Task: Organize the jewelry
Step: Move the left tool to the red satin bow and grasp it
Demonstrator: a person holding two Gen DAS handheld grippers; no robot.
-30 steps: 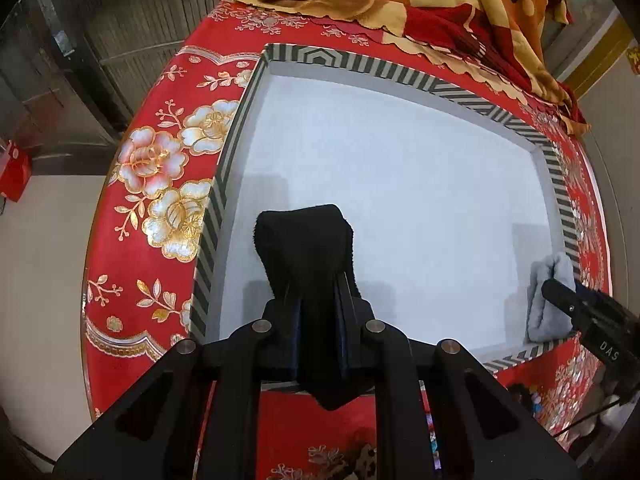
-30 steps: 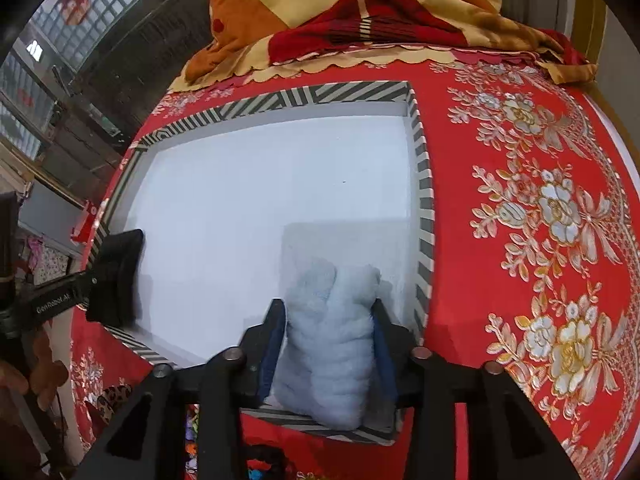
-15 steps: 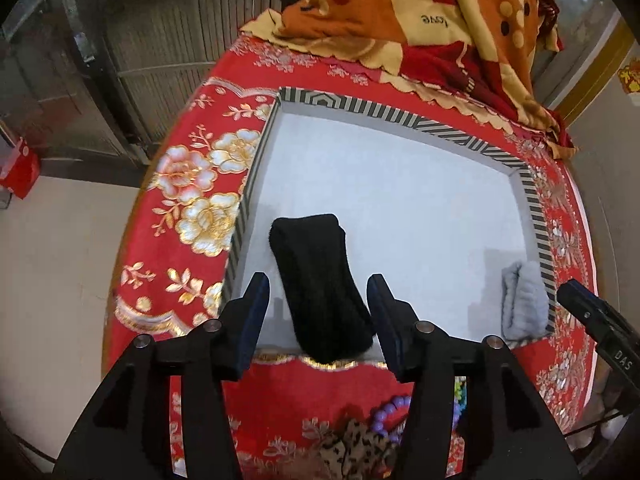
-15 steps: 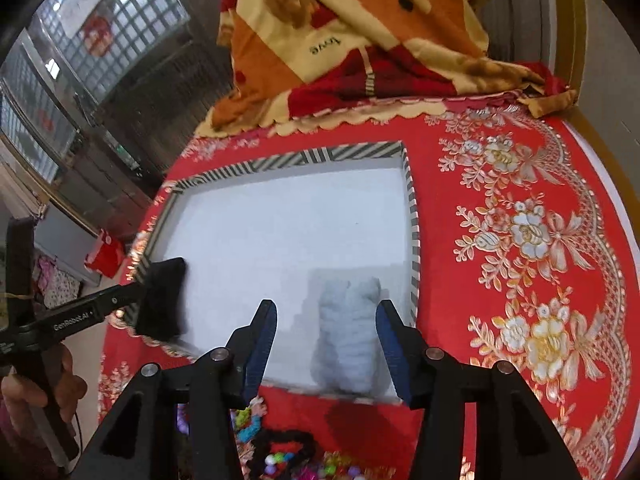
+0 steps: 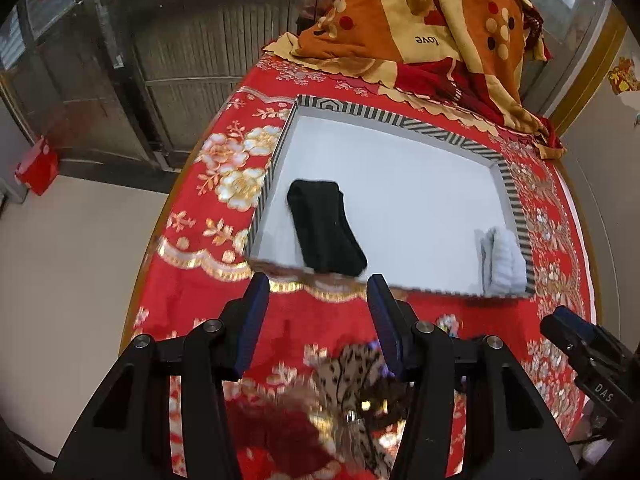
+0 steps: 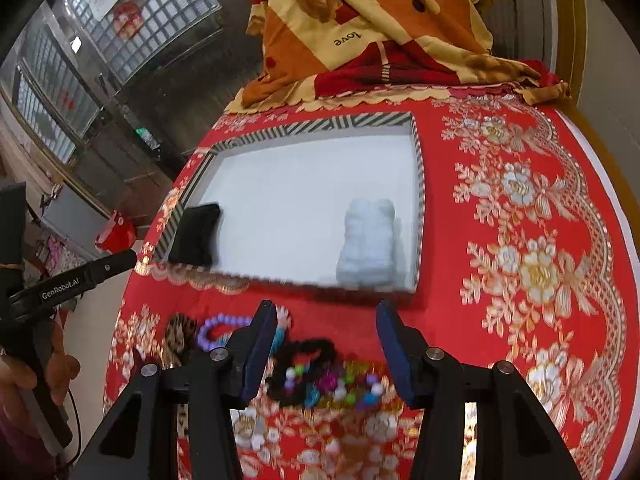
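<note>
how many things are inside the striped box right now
2. A black fabric piece lies in the striped box, in its near-left corner seen from the right wrist. A pale blue fabric piece lies by the right wall near the front. Nothing else shows inside.

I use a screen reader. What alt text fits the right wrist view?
Open right hand-held gripper hovers over beaded bracelets on a red floral tablecloth. Beyond, a striped-rim tray holds a black cloth and a pale blue cloth.

Left gripper [image 5: 316,312] is hanging wide open over the red tablecloth [image 5: 192,280], while the black pad [image 5: 324,232] and grey pad [image 5: 504,262] are sitting inside the striped tray [image 5: 400,124].
</note>
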